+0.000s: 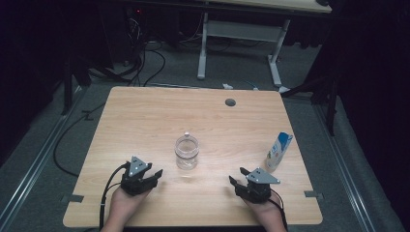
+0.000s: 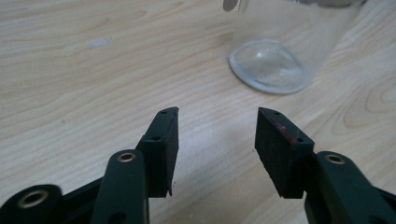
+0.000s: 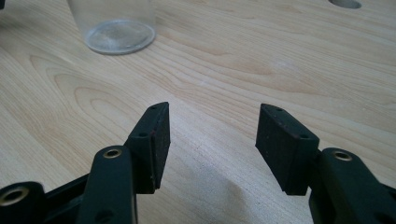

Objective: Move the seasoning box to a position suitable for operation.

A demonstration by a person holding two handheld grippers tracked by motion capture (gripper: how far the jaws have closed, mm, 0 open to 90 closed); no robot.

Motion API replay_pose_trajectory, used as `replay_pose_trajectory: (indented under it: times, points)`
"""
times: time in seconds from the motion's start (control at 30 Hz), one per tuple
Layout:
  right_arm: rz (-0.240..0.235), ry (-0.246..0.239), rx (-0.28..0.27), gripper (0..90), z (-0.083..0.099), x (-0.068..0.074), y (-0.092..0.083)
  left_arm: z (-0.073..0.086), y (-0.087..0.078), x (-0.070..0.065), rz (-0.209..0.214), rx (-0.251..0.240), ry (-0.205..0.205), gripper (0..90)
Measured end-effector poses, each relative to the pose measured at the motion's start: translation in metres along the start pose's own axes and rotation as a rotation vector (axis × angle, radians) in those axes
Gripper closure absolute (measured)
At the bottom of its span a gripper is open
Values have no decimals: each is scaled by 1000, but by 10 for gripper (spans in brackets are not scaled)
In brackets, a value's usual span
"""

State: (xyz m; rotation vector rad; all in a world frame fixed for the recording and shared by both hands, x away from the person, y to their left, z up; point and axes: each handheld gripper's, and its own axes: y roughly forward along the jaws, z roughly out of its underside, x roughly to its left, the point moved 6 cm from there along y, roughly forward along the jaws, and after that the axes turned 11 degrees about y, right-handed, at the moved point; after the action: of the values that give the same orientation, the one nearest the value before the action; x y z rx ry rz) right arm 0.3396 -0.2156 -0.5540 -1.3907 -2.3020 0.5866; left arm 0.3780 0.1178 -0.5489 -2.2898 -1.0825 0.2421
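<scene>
The clear jar stands in the middle of the bench. The left tongs and right tongs wait beside the jar, both apart and empty. Best to move in slowly and grab the jar straight.

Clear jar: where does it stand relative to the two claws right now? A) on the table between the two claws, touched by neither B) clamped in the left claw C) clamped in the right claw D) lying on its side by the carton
A: the clear jar stands upright on the table, apart from the left claw and the right claw, both open with nothing between their pads.
</scene>
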Motion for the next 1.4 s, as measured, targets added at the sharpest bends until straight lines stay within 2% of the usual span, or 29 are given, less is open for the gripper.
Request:
replay_pose_trajectory:
  times: [0.07, 0.1, 0.17, 0.2, 0.3, 0.33, 0.43, 0.47, 0.53, 0.63, 0.73, 0.87, 1.07, 1.13, 1.2, 1.4]
  points:
    - [-3, -4, 1, 444, 0, 1, 0, -2, 0, 0, 2, -7, -7, 547]
    - [-5, -8, 0, 442, 1, 1, 0, -9, 2, 2, -16, -33, -12, 552]
    - [-6, -16, 1, 437, 1, 2, 1, -13, 2, 3, -19, -46, -9, 615]
    - [-4, -20, 3, 436, 1, 2, 1, -21, 5, 4, -3, -53, -13, 656]
    - [-7, -22, 2, 438, 1, 3, 1, -30, 9, 7, 1, -54, -23, 754]
    - [-10, -18, -3, 446, 1, 3, 0, -36, 14, 11, -18, -49, -9, 781]
    - [-16, -13, -5, 457, 0, 3, 0, -43, 20, 13, -21, -47, -3, 840]
    - [-13, -16, -2, 457, 0, 2, -1, -50, 25, 14, -33, -48, 22, 867]
    - [-12, -11, -3, 457, 0, 1, 0, -56, 29, 16, -43, -54, 36, 899]
    - [-11, -11, -8, 457, 0, 1, -1, -65, 35, 18, -40, -54, 37, 900]
    - [-8, -14, -8, 462, 1, 1, -1, -79, 46, 20, -34, -80, 47, 900]
    - [-11, -18, -5, 462, 2, 3, 0, -89, 53, 18, -16, -105, 59, 900]
    - [-21, -14, -3, 458, 2, 3, 0, -89, 58, 12, 13, -112, 78, 900]
    - [-28, -5, -3, 450, 2, 4, 0, -88, 58, 12, 5, -109, 84, 900]
    - [-37, 0, -3, 440, 2, 5, 0, -87, 55, 11, 20, -121, 66, 900]
    - [-38, 12, 1, 433, 1, 5, 0, -82, 47, 4, 34, -136, 66, 900]
